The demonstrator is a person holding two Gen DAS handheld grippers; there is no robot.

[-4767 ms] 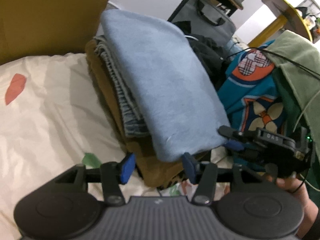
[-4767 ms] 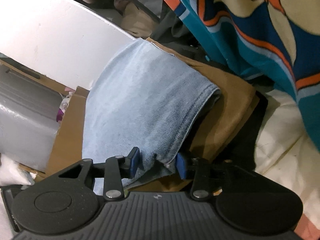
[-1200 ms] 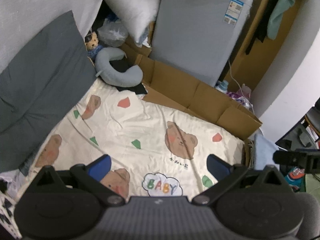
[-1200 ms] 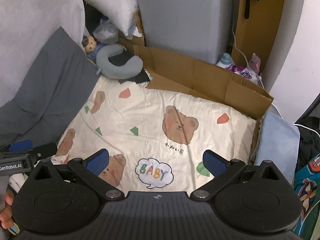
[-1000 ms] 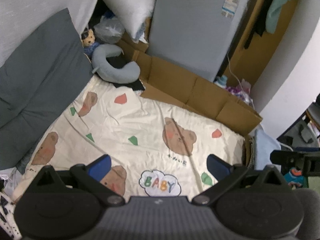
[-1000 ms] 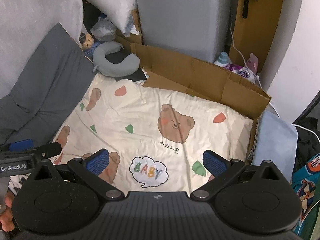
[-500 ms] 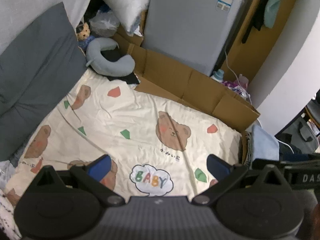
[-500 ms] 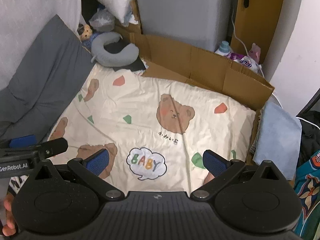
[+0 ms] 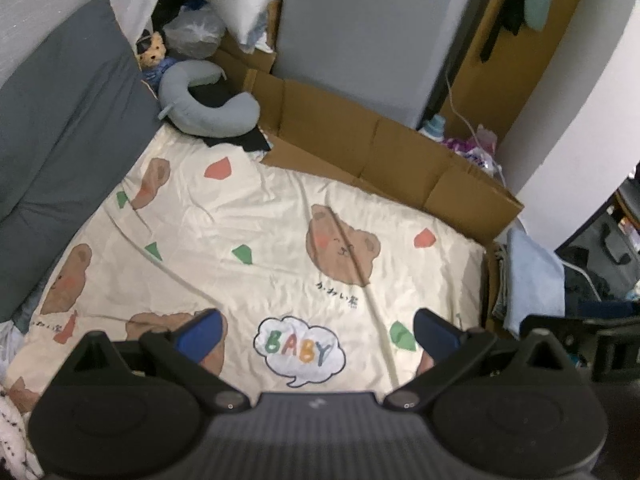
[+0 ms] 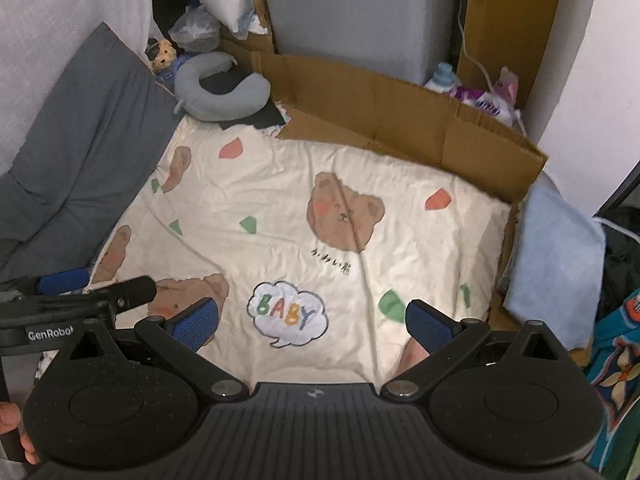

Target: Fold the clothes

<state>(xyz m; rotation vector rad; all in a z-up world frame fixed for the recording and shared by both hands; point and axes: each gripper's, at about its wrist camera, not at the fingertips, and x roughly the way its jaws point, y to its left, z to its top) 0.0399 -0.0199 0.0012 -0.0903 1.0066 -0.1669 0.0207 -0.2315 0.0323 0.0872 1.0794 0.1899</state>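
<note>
A folded light-blue garment [image 9: 532,280] [image 10: 556,252] tops a pile of folded clothes at the right edge of the bed. A teal patterned cloth [image 10: 616,364] hangs at the far right. My left gripper [image 9: 316,334] is open and empty, held high over the cream bear-print sheet [image 9: 280,248]. My right gripper [image 10: 312,322] is also open and empty above the same sheet [image 10: 304,220]. The left gripper's body [image 10: 72,312] shows at the left of the right wrist view. Neither gripper touches any clothing.
A flattened cardboard wall [image 9: 380,156] lines the bed's far side. A grey cushion [image 9: 68,140] lies left, a grey neck pillow [image 9: 208,104] and a small plush toy [image 9: 154,54] at the back. A grey cabinet [image 9: 372,28] stands behind. A hand [image 10: 16,436] holds the left gripper.
Since 4.8 s ago both grippers let go of the folded light-blue garment, opened wide and lifted back over the bed. Over the last second the views drifted only slightly.
</note>
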